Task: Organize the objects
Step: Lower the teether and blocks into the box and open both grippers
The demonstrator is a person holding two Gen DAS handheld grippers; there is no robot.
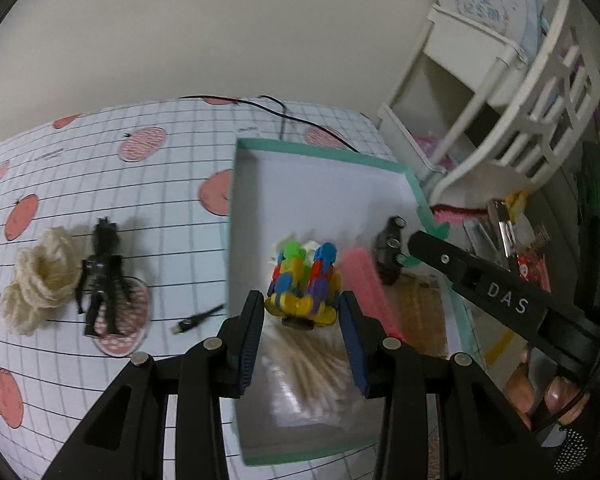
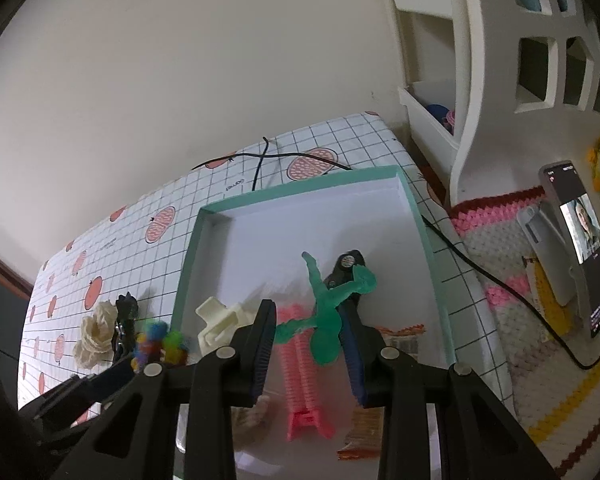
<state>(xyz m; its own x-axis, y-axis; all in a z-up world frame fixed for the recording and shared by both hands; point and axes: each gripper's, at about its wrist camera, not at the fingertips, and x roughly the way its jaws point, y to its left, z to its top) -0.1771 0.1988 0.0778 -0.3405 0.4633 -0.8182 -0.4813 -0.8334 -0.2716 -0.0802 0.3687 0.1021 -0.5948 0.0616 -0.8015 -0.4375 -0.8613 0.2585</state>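
A multicoloured bead toy [image 1: 302,284] sits between the fingers of my left gripper [image 1: 302,312], which is shut on it above the near part of a white box with a teal rim [image 1: 320,151]. The right wrist view shows that toy [image 2: 156,340] blurred beside the box's left wall [image 2: 186,272]. My right gripper [image 2: 308,320] is shut on a translucent green figure [image 2: 326,320] over the box. Its black arm [image 1: 480,280] comes in from the right. On the box floor lie a pink ribbed clip [image 2: 304,380], a cream claw clip [image 2: 220,320] and a small black toy [image 1: 388,252].
On the checked tablecloth left of the box lie a cream yarn flower [image 1: 40,280], a black figure [image 1: 102,276] and a black cable plug [image 1: 196,320]. A white shelf unit [image 2: 480,80] stands at the right, with a phone [image 2: 580,248] on a crocheted mat [image 2: 512,300].
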